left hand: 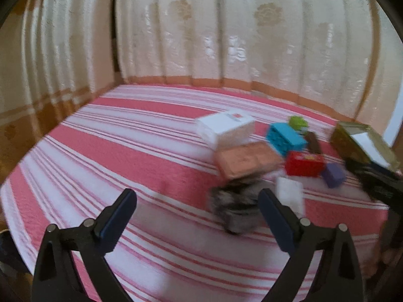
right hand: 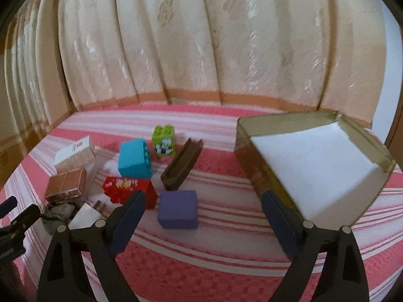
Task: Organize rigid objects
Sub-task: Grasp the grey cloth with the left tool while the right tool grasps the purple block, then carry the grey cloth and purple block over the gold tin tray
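Small rigid objects lie clustered on a pink-and-white striped bedspread (left hand: 126,151). A white box (left hand: 225,128), a copper case (left hand: 246,159), a blue brick (left hand: 286,138), a red brick (left hand: 304,164), a purple block (right hand: 177,209), a green brick (right hand: 164,141), a brown holder (right hand: 182,167) and a grey stone (left hand: 235,205) are among them. An open gold box with a white inside (right hand: 312,161) stands at the right. My left gripper (left hand: 197,201) is open, low over the bedspread, left of the stone. My right gripper (right hand: 202,202) is open with the purple block just beyond its fingers.
Cream patterned curtains (right hand: 201,50) hang behind the bed along its far edge. A small white card (left hand: 289,193) lies by the stone. In the right wrist view the left gripper's black finger (right hand: 15,216) reaches in from the left edge.
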A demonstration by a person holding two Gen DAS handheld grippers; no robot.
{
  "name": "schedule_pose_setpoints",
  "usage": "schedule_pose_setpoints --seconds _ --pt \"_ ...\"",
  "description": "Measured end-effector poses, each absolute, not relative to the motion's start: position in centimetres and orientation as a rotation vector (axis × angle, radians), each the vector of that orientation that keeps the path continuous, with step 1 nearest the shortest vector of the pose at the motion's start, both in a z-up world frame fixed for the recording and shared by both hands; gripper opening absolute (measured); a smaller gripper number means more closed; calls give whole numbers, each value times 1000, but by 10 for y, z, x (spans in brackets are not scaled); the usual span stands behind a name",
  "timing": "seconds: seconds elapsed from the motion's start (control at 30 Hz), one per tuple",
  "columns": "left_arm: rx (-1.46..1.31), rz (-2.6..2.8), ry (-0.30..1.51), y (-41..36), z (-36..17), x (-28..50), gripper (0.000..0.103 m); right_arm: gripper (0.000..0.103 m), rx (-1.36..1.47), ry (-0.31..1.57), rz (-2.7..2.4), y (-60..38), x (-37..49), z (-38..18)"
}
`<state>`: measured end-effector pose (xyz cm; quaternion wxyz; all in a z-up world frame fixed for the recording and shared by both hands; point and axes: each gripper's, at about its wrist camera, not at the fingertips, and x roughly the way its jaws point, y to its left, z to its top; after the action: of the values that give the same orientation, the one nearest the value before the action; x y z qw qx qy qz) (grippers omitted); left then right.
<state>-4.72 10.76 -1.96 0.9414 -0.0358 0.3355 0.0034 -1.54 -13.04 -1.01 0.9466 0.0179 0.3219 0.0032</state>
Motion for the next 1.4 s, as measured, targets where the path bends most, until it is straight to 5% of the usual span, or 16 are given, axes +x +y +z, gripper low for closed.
schedule_pose_setpoints --seconds 0.07,0.23,0.5,0.57,0.63,0.77,0.9,1.4 --pt "-59 -59 695 93 -17 -48 96 80 42 706 29 -126 -6 -17" --pt "50 -29 718 77 -23 -44 95 72 24 826 75 -117 13 -33" --pt "-30 -13 794 97 -35 -34 95 70 -19 880 73 -107 32 -41" --pt "-30 -20 812 93 -38 -28 95 50 -31 876 75 -106 30 -40" --pt "-32 -28 823 89 -39 -22 95 43 -42 869 69 -107 29 -39" --pt "-42 -40 862 85 -44 -8 93 42 -1 861 81 -115 26 -39" --pt "-88 -67 878 90 -44 -4 64 42 37 814 105 -123 19 -32" --pt "-122 -139 695 104 -21 -44 62 42 88 590 204 -119 -12 6"
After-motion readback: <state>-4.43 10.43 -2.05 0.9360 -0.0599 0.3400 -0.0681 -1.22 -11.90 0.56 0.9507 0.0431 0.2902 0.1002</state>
